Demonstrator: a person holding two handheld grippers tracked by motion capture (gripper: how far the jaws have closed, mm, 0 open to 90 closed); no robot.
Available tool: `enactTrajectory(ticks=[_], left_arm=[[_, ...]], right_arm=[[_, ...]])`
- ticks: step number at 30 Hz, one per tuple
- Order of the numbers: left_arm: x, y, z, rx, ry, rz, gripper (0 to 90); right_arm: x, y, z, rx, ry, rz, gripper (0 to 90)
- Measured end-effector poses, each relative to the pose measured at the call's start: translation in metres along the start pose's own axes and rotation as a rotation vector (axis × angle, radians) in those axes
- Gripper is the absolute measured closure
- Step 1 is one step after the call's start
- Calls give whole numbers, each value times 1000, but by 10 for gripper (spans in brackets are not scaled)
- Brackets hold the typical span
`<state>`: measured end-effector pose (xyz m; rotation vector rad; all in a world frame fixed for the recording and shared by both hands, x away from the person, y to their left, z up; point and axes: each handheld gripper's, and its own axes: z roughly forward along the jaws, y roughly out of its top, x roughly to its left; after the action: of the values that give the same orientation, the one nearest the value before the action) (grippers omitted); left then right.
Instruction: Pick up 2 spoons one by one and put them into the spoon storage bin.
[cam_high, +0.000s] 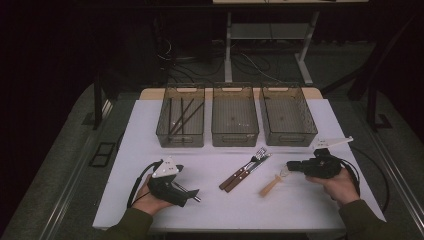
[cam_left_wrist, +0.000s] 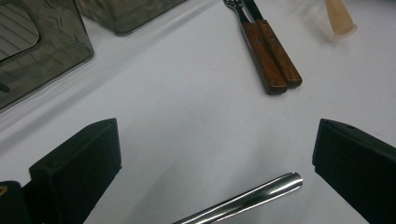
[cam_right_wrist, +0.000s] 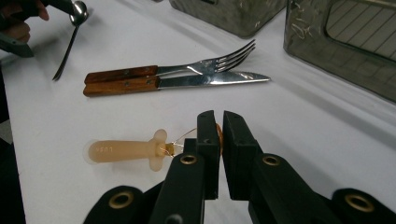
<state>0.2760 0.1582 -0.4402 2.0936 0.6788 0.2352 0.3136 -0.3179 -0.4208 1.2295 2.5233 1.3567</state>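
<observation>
My left gripper (cam_high: 187, 192) (cam_left_wrist: 215, 140) rests at the table's front left with its jaws wide open. A shiny metal utensil handle (cam_left_wrist: 243, 198) lies on the table between them, touching neither. Mid-table, a wooden-handled fork (cam_high: 257, 155) (cam_right_wrist: 205, 65) and knife (cam_high: 239, 179) (cam_right_wrist: 210, 80) lie side by side. To their right lies a beige-handled tool (cam_high: 270, 186) (cam_right_wrist: 126, 150) with a thin wire end. My right gripper (cam_high: 290, 166) (cam_right_wrist: 220, 116) is shut on that wire end, low over the table.
Three smoky plastic bins stand in a row at the back: left (cam_high: 181, 141), middle (cam_high: 235, 137), right (cam_high: 289, 137). The left one holds several dark sticks (cam_high: 182, 115). White tabletop (cam_high: 300, 205) stretches between the bins and my hands.
</observation>
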Motion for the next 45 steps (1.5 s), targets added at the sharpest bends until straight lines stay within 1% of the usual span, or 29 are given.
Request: enactTrajectory(ticks=[6,8,11,13,16,24,28,31,37,43,45], left_arm=[[0,-1,1,-9,-10,-7,0],[0,-1,1,-10,-23,-17,0],[-1,-1,2,-19,-33,-29,0],[-1,-1,2,-22,-33,-28,0],[-2,-1,1,-28,-33,-36,0],[-2,-1,0,-28,-31,-50,0],[-4,-1,-2,-42,-30,-41,0],[-3,-1,-1,-33,-32,-36,0],[-2,-1,-1,-34,-30,-37,0],[-3,-2,-1,-33,-30,-36,0],[-2,-2,-1,-33,-31,-36,0]], right_arm=[[0,7,1,-12,-20,-1,858],[0,9,1,-20,-25,6,858],[-1,12,0,-27,-33,12,858],[-2,15,-1,-36,-38,19,858],[-3,20,-2,-47,-46,26,858],[-3,33,-8,-87,-73,32,858],[-3,40,-10,-107,-84,34,858],[-5,46,-13,-124,-84,31,858],[-5,58,-14,-154,-93,35,858],[-7,73,-11,-172,-111,36,858],[-8,77,-10,-183,-108,45,860]])
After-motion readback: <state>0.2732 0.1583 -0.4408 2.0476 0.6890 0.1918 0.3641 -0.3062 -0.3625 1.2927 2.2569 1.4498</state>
